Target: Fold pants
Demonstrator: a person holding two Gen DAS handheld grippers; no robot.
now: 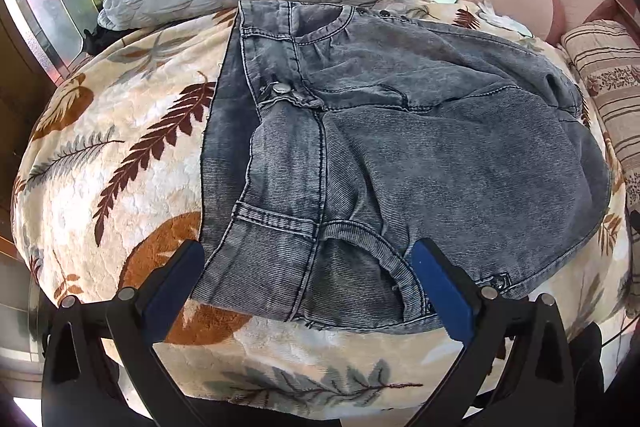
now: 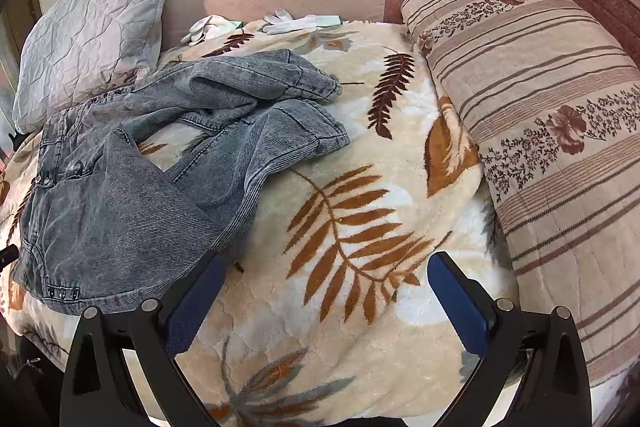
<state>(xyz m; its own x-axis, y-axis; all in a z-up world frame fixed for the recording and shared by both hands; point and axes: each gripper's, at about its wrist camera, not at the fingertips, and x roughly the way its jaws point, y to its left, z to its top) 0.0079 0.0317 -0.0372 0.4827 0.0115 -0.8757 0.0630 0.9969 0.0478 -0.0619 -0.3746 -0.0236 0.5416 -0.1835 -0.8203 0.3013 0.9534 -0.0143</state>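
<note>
A pair of grey pants [image 1: 400, 155] lies rumpled on a leaf-patterned blanket [image 1: 120, 155] covering a couch, waistband toward the left side and both legs bunched together toward the right (the cuffs end near the middle of the blanket). The left gripper [image 1: 308, 281] hangs spread wide over the waistband edge, holding nothing. The right gripper [image 2: 326, 291] is also spread apart and empty, above bare blanket just beside the pants. A grey quilted pillow [image 2: 92, 27] and a striped cushion [image 2: 540, 115] flank the blanket.
</note>
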